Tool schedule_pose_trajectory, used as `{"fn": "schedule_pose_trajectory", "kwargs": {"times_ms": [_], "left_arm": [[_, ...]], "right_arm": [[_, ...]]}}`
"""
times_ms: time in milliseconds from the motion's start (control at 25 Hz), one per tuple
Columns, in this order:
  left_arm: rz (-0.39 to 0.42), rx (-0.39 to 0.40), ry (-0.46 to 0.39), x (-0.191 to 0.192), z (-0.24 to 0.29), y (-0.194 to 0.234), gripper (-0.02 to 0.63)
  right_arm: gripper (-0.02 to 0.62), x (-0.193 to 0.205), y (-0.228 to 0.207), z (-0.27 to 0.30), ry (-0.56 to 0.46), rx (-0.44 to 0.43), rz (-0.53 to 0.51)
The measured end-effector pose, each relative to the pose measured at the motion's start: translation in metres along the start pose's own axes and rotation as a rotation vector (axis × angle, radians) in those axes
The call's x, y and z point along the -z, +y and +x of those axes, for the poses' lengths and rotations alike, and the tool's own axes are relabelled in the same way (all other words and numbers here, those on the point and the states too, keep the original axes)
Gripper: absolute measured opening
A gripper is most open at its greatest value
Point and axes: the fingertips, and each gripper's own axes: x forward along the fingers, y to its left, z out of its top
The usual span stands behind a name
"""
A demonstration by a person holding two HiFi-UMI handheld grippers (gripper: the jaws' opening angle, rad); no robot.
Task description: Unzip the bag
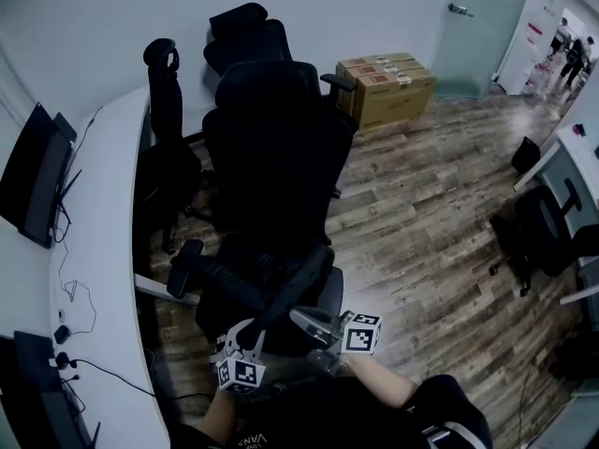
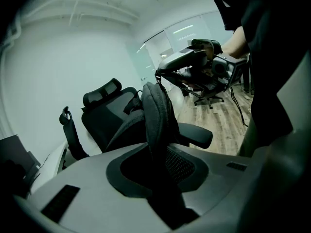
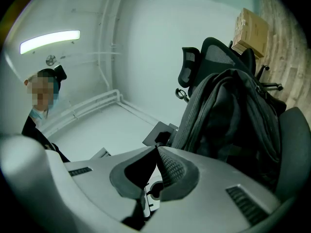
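Observation:
A black backpack (image 1: 281, 283) sits on the seat of a black office chair (image 1: 271, 157), right in front of me. My left gripper (image 1: 255, 333) is shut on a padded black edge of the backpack (image 2: 158, 115), which rises upright out of its jaws (image 2: 163, 154). My right gripper (image 1: 299, 314) is shut just above the bag's top. In the left gripper view a thin dark zipper pull (image 2: 158, 78) links the right gripper (image 2: 161, 71) to the bag. In the right gripper view its tips (image 3: 156, 149) meet beside the grey-black bag (image 3: 233, 115).
A white curved desk (image 1: 103, 251) with monitors (image 1: 37, 171) and cables runs along the left. More black chairs (image 1: 248, 40) stand behind. Cardboard boxes (image 1: 386, 84) lie on the wood floor near a door. Another chair (image 1: 543, 223) is at the right. A person (image 3: 39, 130) stands beyond.

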Motion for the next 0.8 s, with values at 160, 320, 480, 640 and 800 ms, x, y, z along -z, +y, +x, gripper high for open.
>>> {"fn": "schedule_pose_trajectory", "kwargs": {"times_ms": [160, 320, 480, 640, 800], "left_arm": [[-0.014, -0.018, 0.025, -0.003, 0.001, 0.0, 0.107], [-0.038, -0.043, 0.034, -0.001, 0.003, -0.002, 0.107], [-0.048, -0.051, 0.052, -0.002, 0.004, -0.005, 0.107], [-0.063, -0.06, 0.085, 0.0, 0.007, -0.007, 0.107], [-0.054, -0.07, 0.099, 0.006, 0.008, -0.01, 0.107]], "right_arm": [[0.046, -0.027, -0.01, -0.005, -0.032, 0.012, 0.001], [0.046, -0.052, -0.019, -0.01, -0.061, 0.024, -0.005], [0.046, -0.077, -0.03, -0.017, -0.094, 0.041, -0.01], [0.046, -0.101, -0.042, -0.024, -0.119, 0.057, -0.012], [0.046, -0.125, -0.056, -0.033, -0.174, 0.088, 0.01]]}}
